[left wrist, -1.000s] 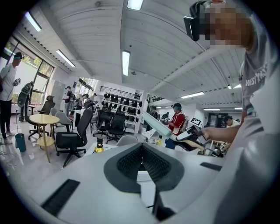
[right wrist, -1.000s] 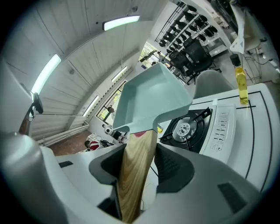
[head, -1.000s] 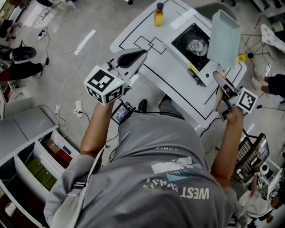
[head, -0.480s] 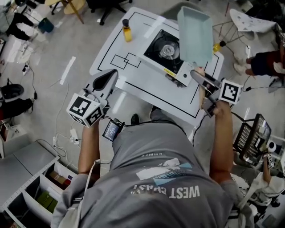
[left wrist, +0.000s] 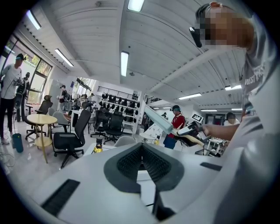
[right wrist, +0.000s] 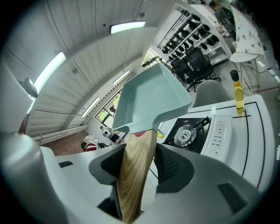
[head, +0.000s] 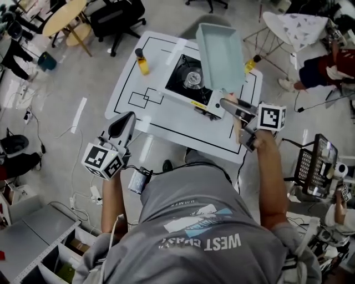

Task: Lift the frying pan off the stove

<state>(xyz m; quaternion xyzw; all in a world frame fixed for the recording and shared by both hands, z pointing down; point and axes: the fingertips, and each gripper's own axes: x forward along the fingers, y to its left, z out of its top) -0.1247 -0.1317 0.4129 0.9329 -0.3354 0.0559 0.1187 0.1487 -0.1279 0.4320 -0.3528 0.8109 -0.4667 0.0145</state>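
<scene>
A pale blue rectangular frying pan (head: 221, 51) with a wooden handle (head: 235, 106) hangs in the air over the right side of the portable gas stove (head: 191, 83), clear of its burner. My right gripper (head: 242, 115) is shut on that handle. In the right gripper view the handle (right wrist: 135, 183) runs between the pads of the right gripper (right wrist: 139, 157), with the pan (right wrist: 151, 103) above and the stove (right wrist: 190, 131) below. My left gripper (head: 123, 123) hangs off the table's near left edge, shut and holding nothing; the left gripper (left wrist: 142, 159) shows its pads together.
A yellow bottle (head: 142, 61) stands on the white table (head: 138, 105), left of the stove. Black office chairs (head: 116, 19) and a round wooden table (head: 64, 16) stand behind. A wire cart (head: 316, 166) is at the right, a person in red (head: 324, 66) beyond it.
The pan stays in my right gripper's hold and now hangs more over the stove than beside it. My left gripper has dropped back from the table's edge. The head view has pulled back.
</scene>
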